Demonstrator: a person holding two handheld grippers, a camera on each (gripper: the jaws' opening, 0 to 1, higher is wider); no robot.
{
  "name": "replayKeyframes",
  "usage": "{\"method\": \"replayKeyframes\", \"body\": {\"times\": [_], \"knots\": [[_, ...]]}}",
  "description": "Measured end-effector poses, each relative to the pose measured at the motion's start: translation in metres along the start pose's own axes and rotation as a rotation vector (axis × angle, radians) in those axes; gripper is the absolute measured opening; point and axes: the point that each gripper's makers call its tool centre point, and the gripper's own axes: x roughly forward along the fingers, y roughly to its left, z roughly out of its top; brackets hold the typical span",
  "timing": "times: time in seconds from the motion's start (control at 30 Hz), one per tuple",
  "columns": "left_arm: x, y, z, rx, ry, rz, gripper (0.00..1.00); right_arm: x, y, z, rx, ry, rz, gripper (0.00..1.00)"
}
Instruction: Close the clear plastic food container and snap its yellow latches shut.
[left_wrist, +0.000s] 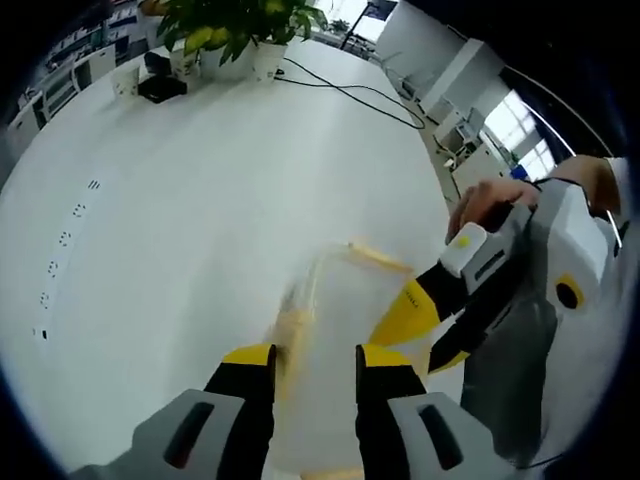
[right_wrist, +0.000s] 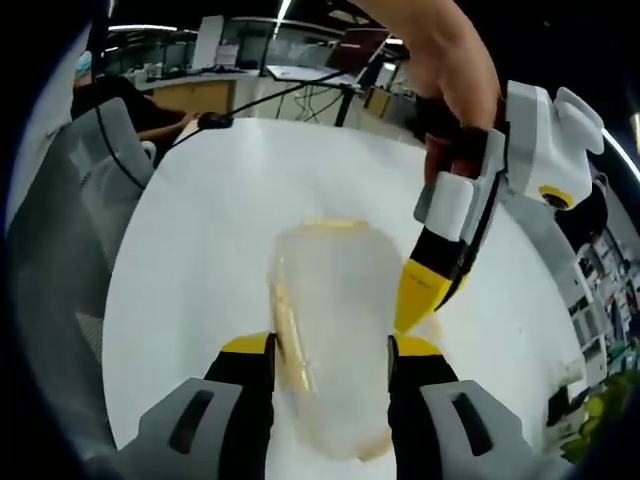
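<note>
The clear plastic container (right_wrist: 335, 320) lies on the white table, blurred, with a yellow latch (right_wrist: 285, 345) along its left side and another latch (right_wrist: 330, 226) at its far end. My right gripper (right_wrist: 330, 355) straddles the container's near end with both jaws against its sides. It also reaches in from the right as the right gripper (left_wrist: 432, 335) in the left gripper view. My left gripper (left_wrist: 315, 365) hovers over the container (left_wrist: 340, 320), jaws apart, a yellow latch (left_wrist: 292, 340) beside its left jaw. The left gripper (right_wrist: 425, 295) touches the container's right edge.
A white round table (left_wrist: 200, 200) carries potted plants (left_wrist: 235, 30), a dark box (left_wrist: 160, 85) and a black cable (left_wrist: 350, 95) at its far side. A hand (right_wrist: 450, 60) holds the left gripper. Grey office chairs (right_wrist: 95, 150) stand beside the table.
</note>
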Motion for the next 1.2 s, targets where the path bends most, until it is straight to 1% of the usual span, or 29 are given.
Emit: {"method": "replayKeyframes", "body": {"times": [0.07,0.1,0.13,0.3,0.37,0.53,0.63,0.67,0.9,1.2], "knots": [[0.001,-0.001,0.001,0.014,-0.001,0.000,0.26,0.001,0.001,0.000,-0.029,0.002,-0.004,0.42],[0.002,-0.003,0.001,0.015,0.001,-0.010,0.26,0.002,0.002,0.000,-0.031,0.002,-0.005,0.41],[0.003,-0.003,0.001,0.019,0.003,-0.003,0.26,0.002,0.002,0.000,-0.039,0.004,-0.005,0.41],[0.004,-0.004,0.002,0.032,0.003,-0.017,0.28,0.002,0.003,0.001,-0.059,-0.001,-0.015,0.39],[0.005,-0.004,0.003,0.034,0.007,-0.022,0.29,0.002,0.005,0.001,-0.079,-0.004,-0.018,0.38],[0.007,-0.004,0.003,0.043,0.029,-0.036,0.29,0.003,0.005,0.001,-0.082,0.001,-0.026,0.38],[0.009,-0.001,0.003,0.035,0.037,-0.053,0.29,0.004,0.005,0.000,-0.096,0.003,-0.033,0.38],[0.009,-0.001,0.001,0.012,0.043,-0.057,0.29,0.004,0.005,0.001,-0.093,0.003,-0.035,0.38],[0.010,0.001,0.002,-0.010,0.035,-0.087,0.29,0.004,0.004,0.000,-0.090,0.001,-0.043,0.37],[0.012,-0.001,0.002,-0.021,0.025,-0.100,0.29,0.005,0.003,0.000,-0.098,0.004,-0.045,0.37]]}}
